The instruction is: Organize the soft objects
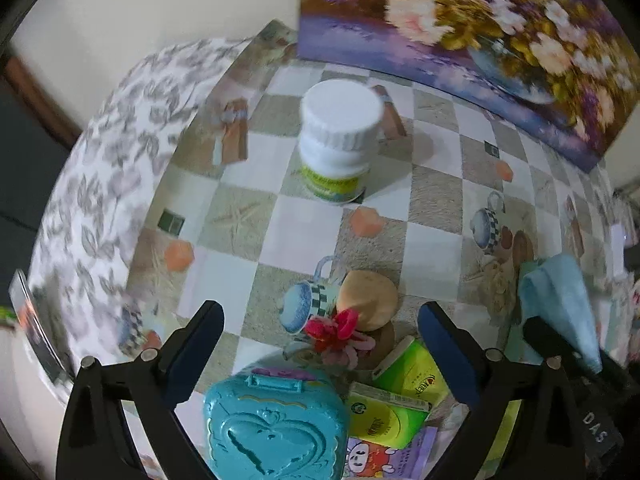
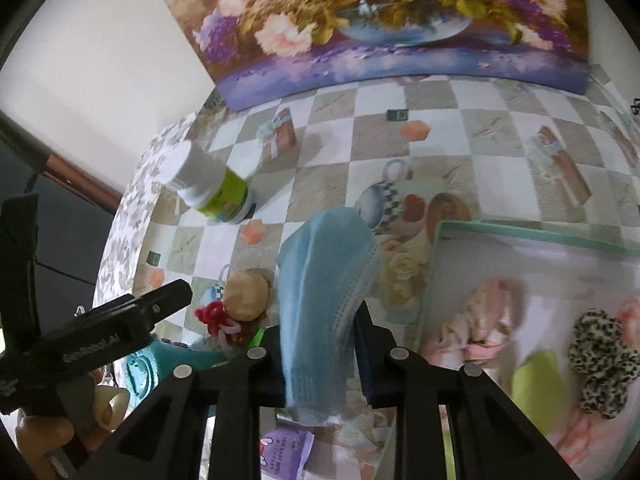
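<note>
Now right tongs clamp blue mask, long axis probably pointing away; left tongs apart.

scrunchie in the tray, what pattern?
Leopard print, black spots on cream: scrunchie in the tray. Right wrist view.

Bottle behind sponge; tray right; painting rearmost.

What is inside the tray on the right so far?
The tray holds a leopard-print scrunchie, a pinkish soft bundle and something yellow-green. Its near end runs out of frame, and the right gripper, shut on the blue mask, hides its near-left corner.
</note>
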The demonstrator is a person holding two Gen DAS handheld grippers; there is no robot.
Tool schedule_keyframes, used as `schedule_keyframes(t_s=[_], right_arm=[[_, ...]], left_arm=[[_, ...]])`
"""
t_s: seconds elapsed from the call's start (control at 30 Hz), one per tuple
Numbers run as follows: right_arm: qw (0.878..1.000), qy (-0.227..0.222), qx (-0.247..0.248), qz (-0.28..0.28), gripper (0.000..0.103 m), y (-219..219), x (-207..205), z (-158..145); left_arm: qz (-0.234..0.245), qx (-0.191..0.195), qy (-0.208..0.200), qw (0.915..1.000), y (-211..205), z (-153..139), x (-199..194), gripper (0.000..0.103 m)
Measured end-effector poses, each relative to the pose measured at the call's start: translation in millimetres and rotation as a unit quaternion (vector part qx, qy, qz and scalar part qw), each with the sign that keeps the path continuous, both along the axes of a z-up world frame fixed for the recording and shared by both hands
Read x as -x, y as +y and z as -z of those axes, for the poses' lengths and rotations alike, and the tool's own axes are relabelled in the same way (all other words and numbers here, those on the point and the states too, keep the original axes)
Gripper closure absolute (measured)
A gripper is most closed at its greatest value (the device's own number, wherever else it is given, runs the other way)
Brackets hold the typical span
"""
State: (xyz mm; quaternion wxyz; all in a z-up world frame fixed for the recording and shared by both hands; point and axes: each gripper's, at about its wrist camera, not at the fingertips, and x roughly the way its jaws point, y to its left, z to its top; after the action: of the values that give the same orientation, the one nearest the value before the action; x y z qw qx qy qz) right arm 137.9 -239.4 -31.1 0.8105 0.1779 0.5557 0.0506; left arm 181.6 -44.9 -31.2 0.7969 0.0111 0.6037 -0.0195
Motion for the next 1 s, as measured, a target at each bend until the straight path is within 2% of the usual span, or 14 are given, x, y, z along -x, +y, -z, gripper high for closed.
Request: schedule_keyframes(t_s=[0.13, 0.33, 0.4, 0.53, 0.63, 0.77, 0.9, 1.0], right_arm=[[1.000, -0.011, -0.003, 0.003, 0.077, -5, 5, -12], [1.000, -0.029, 0.002, 0.000, 0.077, -6, 11, -30], [1.000, -0.030, 0.004, -0.002, 0.077, -5, 12, -31], [1.000, -0.027, -0.003, -0.002, 0.077, -6, 12, -29], [1.000, -0.025, -0.005, 0.003, 0.077, -8, 13, -28], [1.000, -0.022, -0.010, 0.006, 0.077, -10, 12, -26], [1.000, -0.023, -0.015, 0.005, 0.077, -10, 13, -27], [1.000, -0.022, -0.019, 0.007, 0.077, -11, 14, -27]], left_arm=[[0.044, -0.010, 0.029, 0.9985, -14, 4, -10, 0.017], [0.063, -0.023, 0.089, 0.9938, -25, 31, -15, 0.041], [0.064, -0.032, 0.106, 0.9918, -27, 41, -18, 0.054], [0.072, -0.054, 0.130, 0.9875, -31, 55, -21, 0.064], [0.080, -0.065, 0.133, 0.9858, -35, 58, -21, 0.072], [0.086, -0.069, 0.135, 0.9848, -42, 64, -17, 0.094], [0.087, -0.072, 0.117, 0.9867, -43, 60, -10, 0.097], [0.072, -0.054, 0.093, 0.9916, -38, 47, 0, 0.097]])
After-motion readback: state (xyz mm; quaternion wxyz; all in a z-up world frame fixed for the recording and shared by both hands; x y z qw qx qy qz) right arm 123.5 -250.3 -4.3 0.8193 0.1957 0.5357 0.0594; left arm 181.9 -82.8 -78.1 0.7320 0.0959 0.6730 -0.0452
